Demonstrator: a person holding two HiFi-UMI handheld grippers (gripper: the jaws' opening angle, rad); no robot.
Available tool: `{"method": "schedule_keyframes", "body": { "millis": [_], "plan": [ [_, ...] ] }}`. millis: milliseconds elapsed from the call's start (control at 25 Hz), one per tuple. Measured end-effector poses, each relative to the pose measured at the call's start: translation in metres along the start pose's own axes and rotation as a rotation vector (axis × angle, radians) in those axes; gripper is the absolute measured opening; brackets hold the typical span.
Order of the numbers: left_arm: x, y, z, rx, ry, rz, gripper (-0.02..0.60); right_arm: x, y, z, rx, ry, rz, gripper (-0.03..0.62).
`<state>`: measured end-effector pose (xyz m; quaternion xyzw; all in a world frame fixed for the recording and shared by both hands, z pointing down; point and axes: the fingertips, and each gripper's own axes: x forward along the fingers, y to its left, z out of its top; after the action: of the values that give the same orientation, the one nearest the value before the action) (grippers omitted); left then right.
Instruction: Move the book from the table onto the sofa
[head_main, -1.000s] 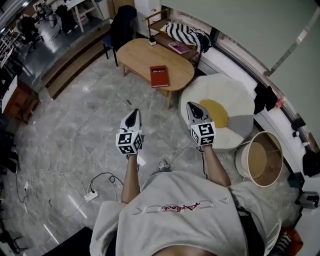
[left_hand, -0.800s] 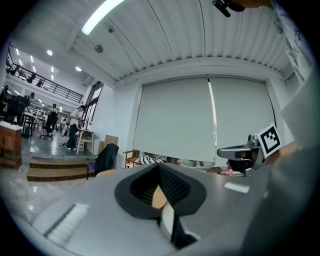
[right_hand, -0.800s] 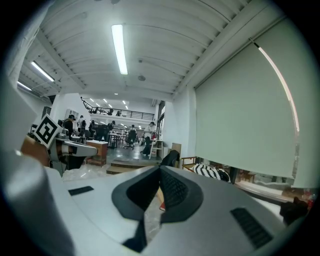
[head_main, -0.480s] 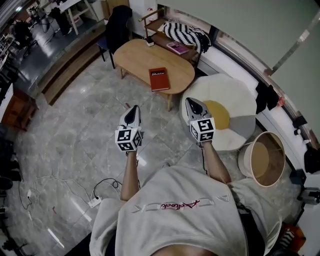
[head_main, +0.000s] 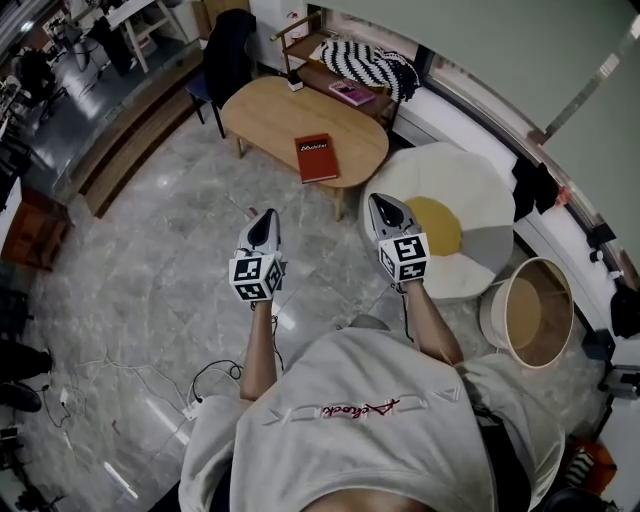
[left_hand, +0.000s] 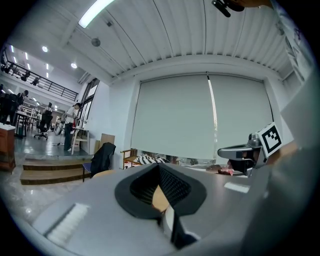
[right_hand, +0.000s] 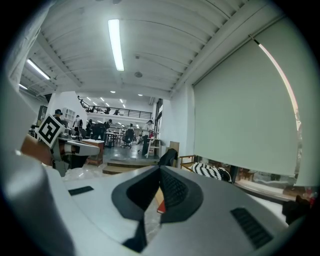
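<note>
Holding both grippers side by side short of the oval wooden table (head_main: 262, 105), each pair of jaws pressed together on nothing.
The red book (head_main: 316, 158) lies flat on the table, toward the end nearest the person, and neither gripper touches it. The left gripper (head_main: 264, 222) and the right gripper (head_main: 386, 206) hang over the marble floor (head_main: 170, 250), well apart from the table's near edge, both pointing toward it. In each gripper view the ribbed pads meet tip to tip, with no object between them. A round white seat (head_main: 470, 190) with a yellow patch sits just beside the table's near right end. A black-and-white striped cushion (head_main: 372, 66) lies beyond the table's far side.
</note>
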<state>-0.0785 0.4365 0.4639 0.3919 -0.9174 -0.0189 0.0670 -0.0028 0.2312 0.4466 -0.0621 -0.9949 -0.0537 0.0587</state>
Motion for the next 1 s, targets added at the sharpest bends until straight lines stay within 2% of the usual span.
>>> {"method": "schedule_keyframes", "body": {
  "millis": [480,1000],
  "plan": [
    [0.008,-0.006,-0.006,0.005,0.018,-0.025,0.009,0.0,-0.005,-0.005,0.005,0.005,-0.013,0.008],
    [0.032,0.006,-0.012,0.011,0.025,-0.024,0.009,0.03,-0.007,-0.013,0.007,0.001,0.014,0.008]
  ]
}}
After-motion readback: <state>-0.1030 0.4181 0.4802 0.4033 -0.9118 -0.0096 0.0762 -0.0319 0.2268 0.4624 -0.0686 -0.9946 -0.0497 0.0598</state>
